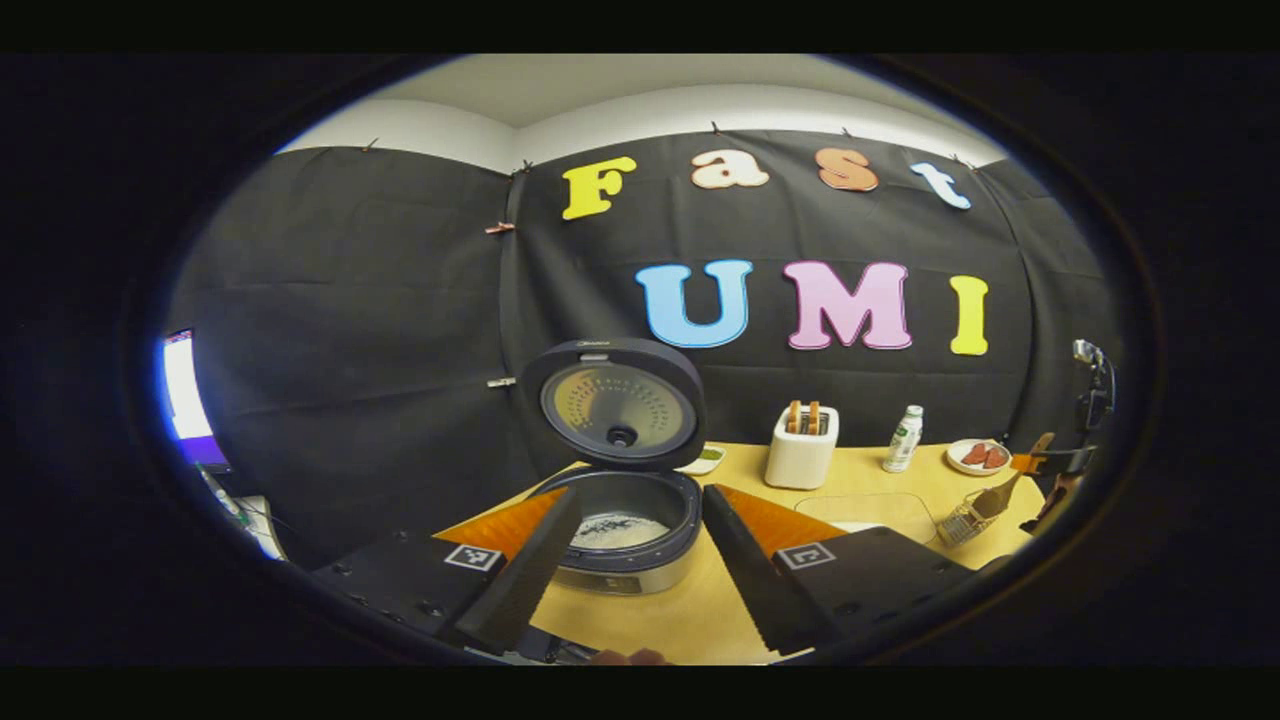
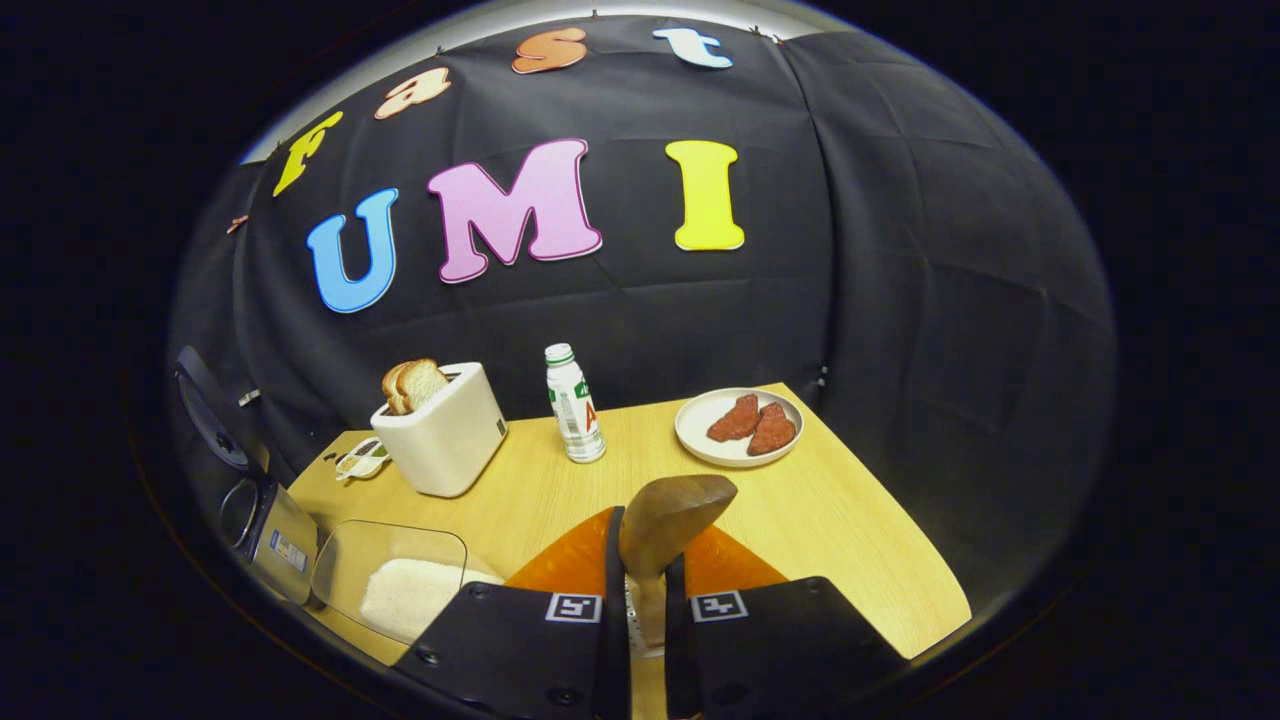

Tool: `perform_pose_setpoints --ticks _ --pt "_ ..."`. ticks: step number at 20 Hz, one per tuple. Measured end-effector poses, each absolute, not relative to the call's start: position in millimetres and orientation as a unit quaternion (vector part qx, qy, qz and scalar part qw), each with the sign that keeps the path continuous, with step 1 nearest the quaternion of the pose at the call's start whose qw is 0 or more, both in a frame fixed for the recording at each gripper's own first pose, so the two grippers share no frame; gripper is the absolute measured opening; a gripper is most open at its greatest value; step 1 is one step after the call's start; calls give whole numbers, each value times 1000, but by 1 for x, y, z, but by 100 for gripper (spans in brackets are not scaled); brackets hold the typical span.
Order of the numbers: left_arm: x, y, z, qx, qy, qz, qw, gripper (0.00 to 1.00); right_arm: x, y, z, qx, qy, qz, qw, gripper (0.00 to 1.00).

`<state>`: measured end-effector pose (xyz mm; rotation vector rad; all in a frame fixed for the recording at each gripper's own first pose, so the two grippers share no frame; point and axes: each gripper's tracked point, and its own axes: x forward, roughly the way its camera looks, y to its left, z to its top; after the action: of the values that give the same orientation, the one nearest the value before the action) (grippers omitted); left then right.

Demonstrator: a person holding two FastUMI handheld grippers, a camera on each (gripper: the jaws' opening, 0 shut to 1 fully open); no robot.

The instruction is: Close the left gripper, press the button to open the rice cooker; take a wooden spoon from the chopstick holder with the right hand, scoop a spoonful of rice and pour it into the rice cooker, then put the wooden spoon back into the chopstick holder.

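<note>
Wooden spoon (image 2: pixel 668 520) is clamped by its handle between the two fingers of the right gripper (image 2: pixel 640 570), bowl pointing up and away from the camera; in the right gripper view a bit of wire mesh, which looks like the chopstick holder's rim, peeks through the gap directly beneath the handle; in the left gripper view the same spoon (image 1: pixel 1000 497) leans out of the wire chopstick holder (image 1: pixel 962 522), far to the right of the rice cooker (image 1: pixel 625 530). With the rice cooker as landmark: its lid (image 1: pixel 613 402) stands fully raised behind the pot, and pale rice lies on the bottom of the inner pot; the left gripper (image 1: pixel 640 560) hovers in front of it with its fingers spread wide apart, one on either side of the pot, gripping nothing; the clear container of rice (image 2: pixel 400 588) sits just to the right of the cooker; the white toaster (image 2: pixel 440 430) with bread slices in its slots stands behind and to the right of the cooker; a small dish (image 2: pixel 362 460) lies between the toaster and the cooker; the bottle (image 2: pixel 574 402) stands farther right of the cooker, past the toaster; the plate (image 2: pixel 738 428) with two reddish pieces lies farthest right of the cooker, near the corner of the light wood table (image 2: pixel 860 550).
</note>
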<state>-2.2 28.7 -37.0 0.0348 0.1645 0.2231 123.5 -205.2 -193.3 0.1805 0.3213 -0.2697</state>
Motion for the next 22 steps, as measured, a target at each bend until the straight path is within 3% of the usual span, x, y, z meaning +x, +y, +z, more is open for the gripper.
perform_pose_setpoints --ticks 6,11,16,22 --pt "-9 33 -31 33 65 105 992 85 126 -164 -133 70 110 -113 985 17" --pt "-10 39 -35 24 68 99 992 85 138 -95 -104 77 97 -51 991 17" --pt "-9 51 -36 25 69 100 992 84 154 -39 -121 77 120 -6 990 18" --pt "-2 62 -39 20 74 101 992 85 173 -2 -168 61 162 8 985 18"
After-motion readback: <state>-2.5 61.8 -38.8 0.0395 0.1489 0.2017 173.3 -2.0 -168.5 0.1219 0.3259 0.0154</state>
